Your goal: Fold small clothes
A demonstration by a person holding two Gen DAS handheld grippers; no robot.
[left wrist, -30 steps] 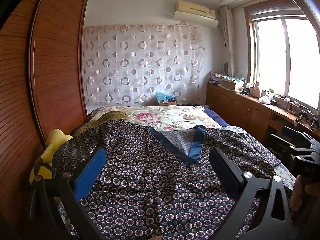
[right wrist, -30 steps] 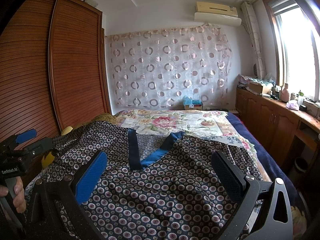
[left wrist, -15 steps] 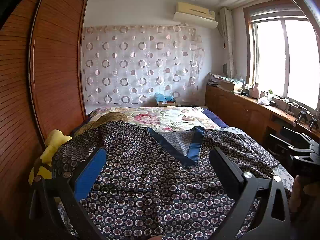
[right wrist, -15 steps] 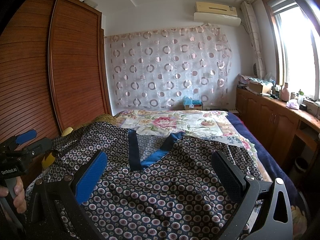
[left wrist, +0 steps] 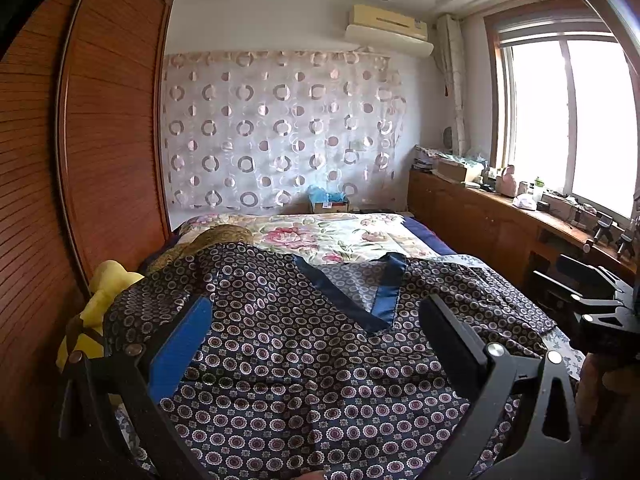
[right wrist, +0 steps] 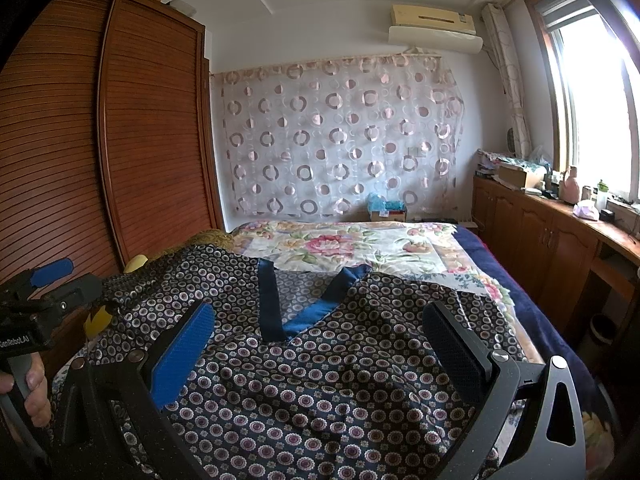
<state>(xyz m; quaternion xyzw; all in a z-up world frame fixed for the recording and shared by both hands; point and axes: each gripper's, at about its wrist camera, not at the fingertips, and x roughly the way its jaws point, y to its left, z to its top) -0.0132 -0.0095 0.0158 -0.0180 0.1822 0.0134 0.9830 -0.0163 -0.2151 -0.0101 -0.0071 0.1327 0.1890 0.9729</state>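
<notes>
Both our grippers, left gripper (left wrist: 316,320) and right gripper (right wrist: 320,328), stay spread wide above the patterned navy garment (left wrist: 304,360); nothing has shifted since earlier.

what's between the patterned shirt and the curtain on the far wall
Mostly the floral bedspread, bare past the shirt, then a small cardboard box holding something blue at the foot of the curtain. The right wrist view shows it best.

Bed (left wrist: 424,236) with floral cover (left wrist: 340,236). Dark circle-print garment (left wrist: 304,352) spread flat over near half, blue-trimmed neckline facing far end. Yellow item (left wrist: 100,300) at left edge, gold-brown cloth (left wrist: 224,234) beyond garment.
</notes>
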